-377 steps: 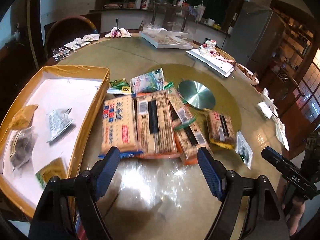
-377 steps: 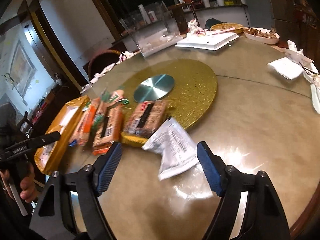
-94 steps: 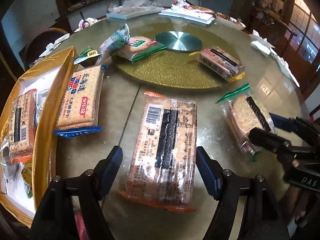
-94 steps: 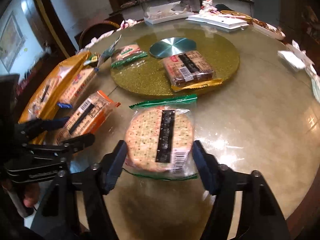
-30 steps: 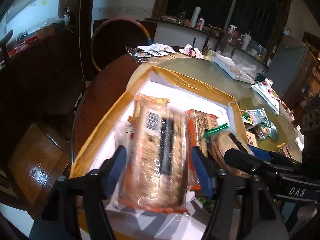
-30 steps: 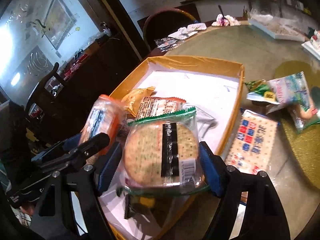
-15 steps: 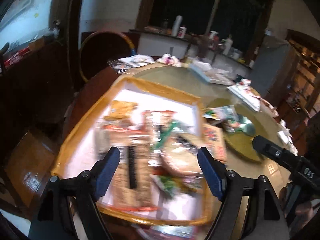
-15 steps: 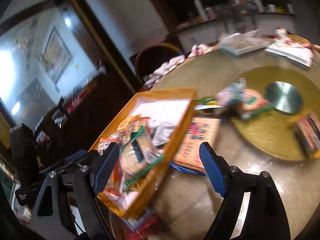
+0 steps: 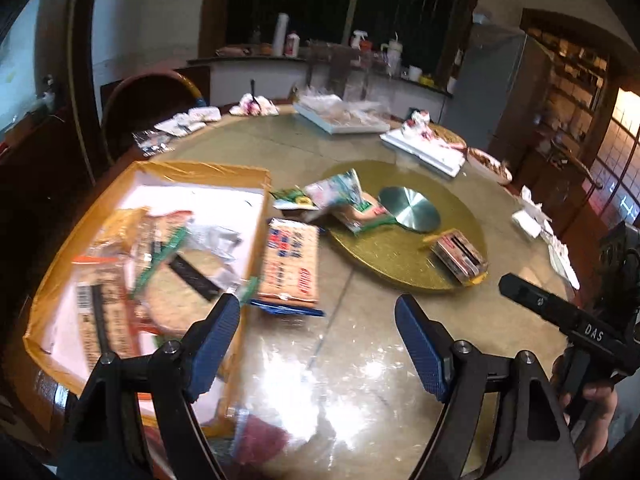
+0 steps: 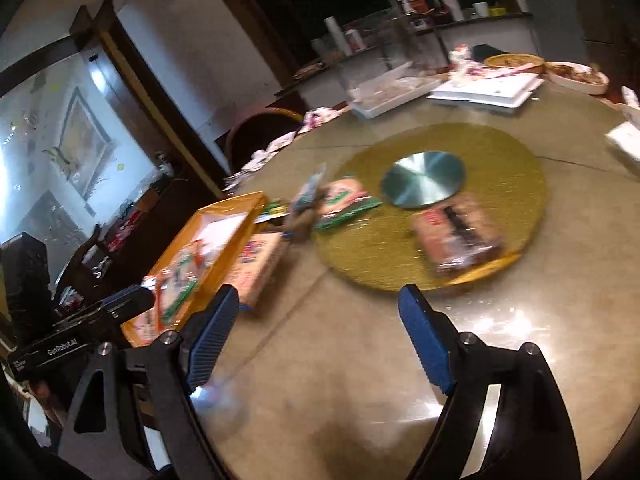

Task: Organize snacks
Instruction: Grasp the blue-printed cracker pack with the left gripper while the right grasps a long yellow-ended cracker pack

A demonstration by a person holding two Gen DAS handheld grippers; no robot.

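My left gripper (image 9: pixel 318 332) is open and holds nothing, low over the glossy table beside the yellow box (image 9: pixel 200 168). In the box lie an orange cracker pack (image 9: pixel 100 312), a round green-edged cracker pack (image 9: pixel 180 280) and smaller packets. A blue-edged cracker pack (image 9: pixel 290 266) lies on the table against the box wall. My right gripper (image 10: pixel 320 320) is also open with nothing between its fingers. It faces a brown cracker pack (image 10: pixel 456 236) and green snack packs (image 10: pixel 344 200) on the gold turntable (image 10: pixel 500 152).
A metal disc (image 9: pixel 410 210) sits at the turntable's centre. White trays (image 9: pixel 340 120), dishes and napkins line the far and right table edge. A dark chair (image 9: pixel 148 108) stands behind the box. A hand (image 9: pixel 592 400) holds the right gripper at the right.
A second ago each gripper held a cracker pack over the box. Both packs now lie in the box, and both grippers have swung right over the table with nothing in them.
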